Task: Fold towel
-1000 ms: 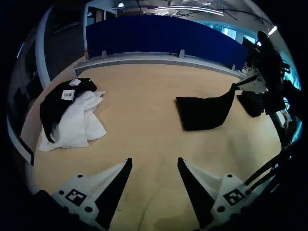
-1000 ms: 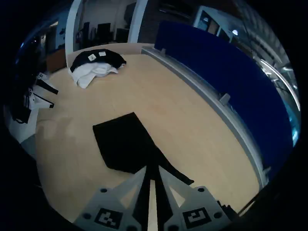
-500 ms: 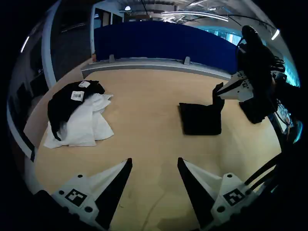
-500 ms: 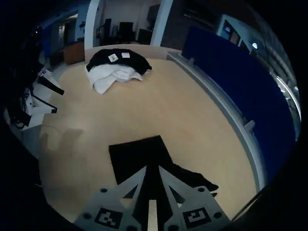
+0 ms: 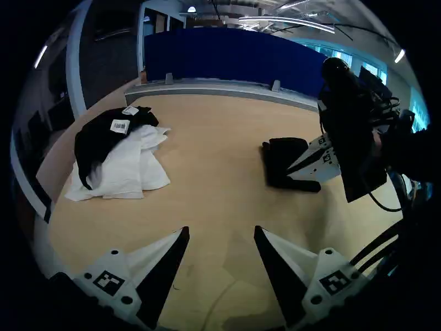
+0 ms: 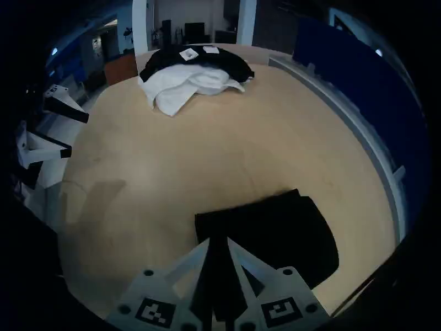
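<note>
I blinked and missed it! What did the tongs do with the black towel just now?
The right tongs, still shut on the black towel, swung its lifted edge over and down onto the rest, so it now lies folded smaller on the table. The left tongs stayed open and idle, and the pile of black and white clothes did not move.

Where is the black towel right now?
In the left gripper view, the black towel lies on the table at right, pinched by the right gripper, far from the cloth pile.
</note>
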A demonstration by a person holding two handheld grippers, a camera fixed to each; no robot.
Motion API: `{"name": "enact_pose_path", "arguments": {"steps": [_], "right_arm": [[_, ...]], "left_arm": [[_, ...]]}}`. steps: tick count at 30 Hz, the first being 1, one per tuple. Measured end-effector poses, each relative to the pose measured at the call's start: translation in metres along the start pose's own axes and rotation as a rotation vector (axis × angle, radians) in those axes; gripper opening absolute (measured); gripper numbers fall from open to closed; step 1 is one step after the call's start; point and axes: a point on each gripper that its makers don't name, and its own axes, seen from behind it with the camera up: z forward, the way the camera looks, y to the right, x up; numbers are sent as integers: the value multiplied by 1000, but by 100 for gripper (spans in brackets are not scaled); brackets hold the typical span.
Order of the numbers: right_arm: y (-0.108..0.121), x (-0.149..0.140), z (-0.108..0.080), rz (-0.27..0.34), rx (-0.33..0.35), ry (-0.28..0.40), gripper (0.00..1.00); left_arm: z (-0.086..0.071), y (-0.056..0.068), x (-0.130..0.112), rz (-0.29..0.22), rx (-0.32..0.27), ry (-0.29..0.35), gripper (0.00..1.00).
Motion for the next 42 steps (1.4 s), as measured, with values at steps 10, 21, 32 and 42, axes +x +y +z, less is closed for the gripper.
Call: {"name": "enact_pose_path", "arguments": {"steps": [10,21,32,42], "right_arm": [[7,4,-9,14,-13,30,29],[12,-1,-24,11,-49,69,77],[20,-23,-42,74,-115,69,77],[27,-58,-58,247,-197,64,77]], "left_arm": [[-1,-1,1,5,2,1,87],[-1,-1,0,4,4,1,87],[-1,4,4,15,-2,3,87],[0,6,5,29,-9,2,87]]}}
